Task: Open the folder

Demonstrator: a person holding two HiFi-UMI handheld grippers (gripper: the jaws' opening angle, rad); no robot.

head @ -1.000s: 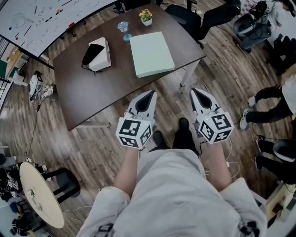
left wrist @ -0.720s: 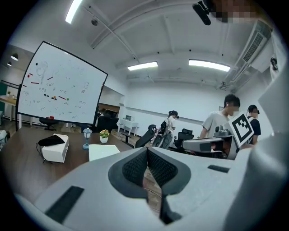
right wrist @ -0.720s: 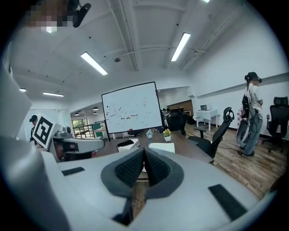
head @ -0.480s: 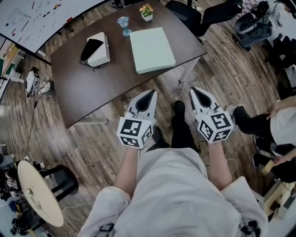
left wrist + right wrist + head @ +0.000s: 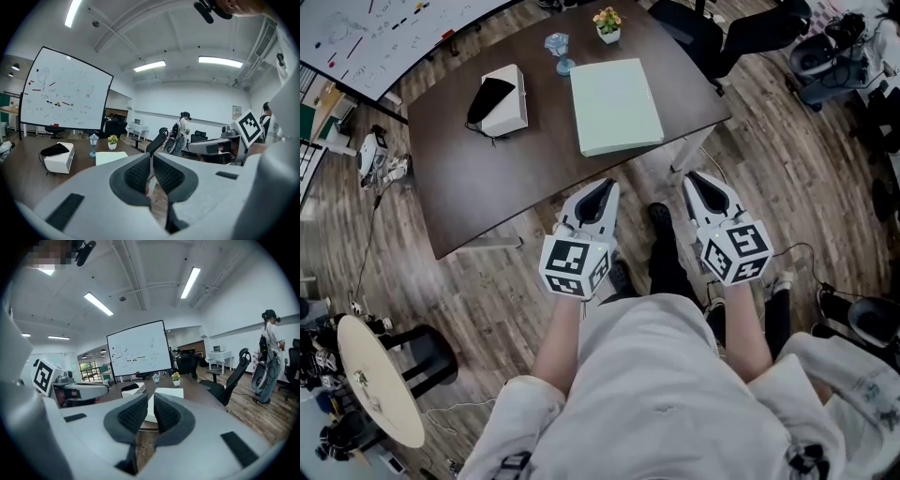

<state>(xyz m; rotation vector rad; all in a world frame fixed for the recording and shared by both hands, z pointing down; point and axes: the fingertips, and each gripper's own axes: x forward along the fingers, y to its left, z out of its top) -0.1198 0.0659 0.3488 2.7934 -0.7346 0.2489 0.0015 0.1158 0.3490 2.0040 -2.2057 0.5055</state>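
Grippers sit side by side short of the desk [image 5: 487,187] edge. Left gripper [image 5: 603,190] jaws together, empty. Right gripper [image 5: 697,183] jaws have just been opening a crack, nothing between them. Closed pale-green folder [image 5: 616,105] lies flat on the desk beyond, untouched.

We wear a pale-grey short-sleeved shirt [image 5: 656,394]. Our white left gripper [image 5: 602,190] at eleven o'clock and right gripper [image 5: 697,180] at one bear black-and-white marker cubes. The right's empty jaws have just been opening.

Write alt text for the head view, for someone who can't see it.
A closed pale green folder lies on a dark brown table, beyond a person's two handheld grippers: left tongs shut, right tongs empty, just opening. A white box, lamp and potted plant share the table.
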